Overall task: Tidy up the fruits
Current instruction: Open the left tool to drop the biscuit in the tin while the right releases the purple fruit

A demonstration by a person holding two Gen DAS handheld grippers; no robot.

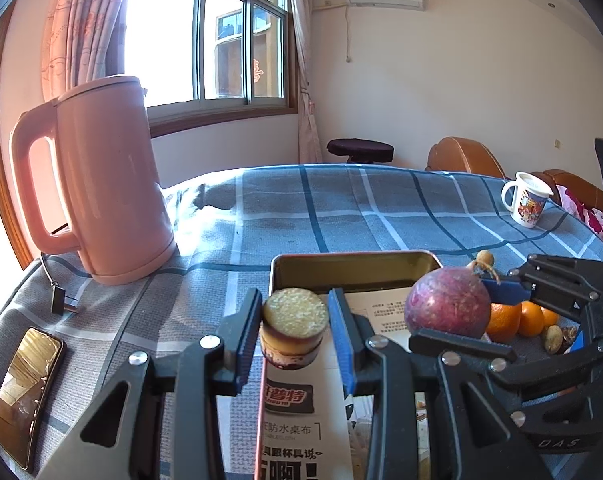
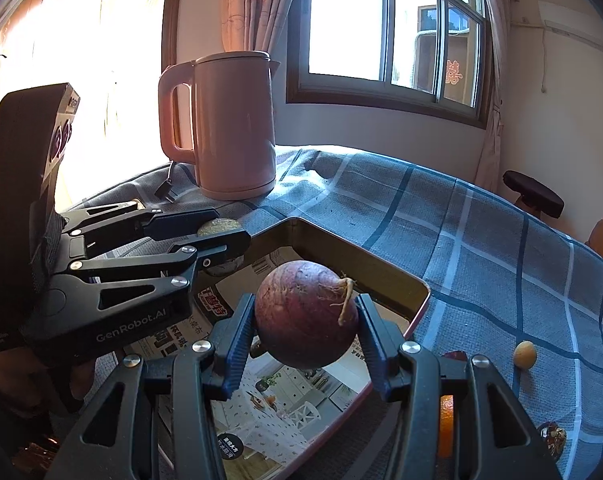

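A: What do the left tongs [image 1: 295,320] hold?

B: They pinch a short cut cylinder [image 1: 294,326] with a pale grainy top and a dark rim; I cannot tell what food it is. Its lower end hangs over the edge of the tin tray [image 1: 355,266], and the right wrist view shows only slivers of it behind the black fingers.

A: And the right tongs [image 2: 306,326]?

B: Clamped on a round purple fruit [image 2: 306,320] with a dried stem, held above the tray's printed paper lining [image 2: 285,408]. Whether it touches the paper is hidden by the fruit itself.

A: Beyond them?

B: To the right of the right tongs, on the checked tabletop [image 1: 341,208], 3 oranges [image 1: 519,318] sit partly covered by the tool; a small tan fruit [image 2: 524,354] lies alone, and 1 dark item [image 2: 553,436] at the frame edge is too cut off to name. Left of the left tongs stand a pink kettle [image 1: 109,184] and a phone [image 1: 25,392]; far ahead, a mug [image 1: 527,198].
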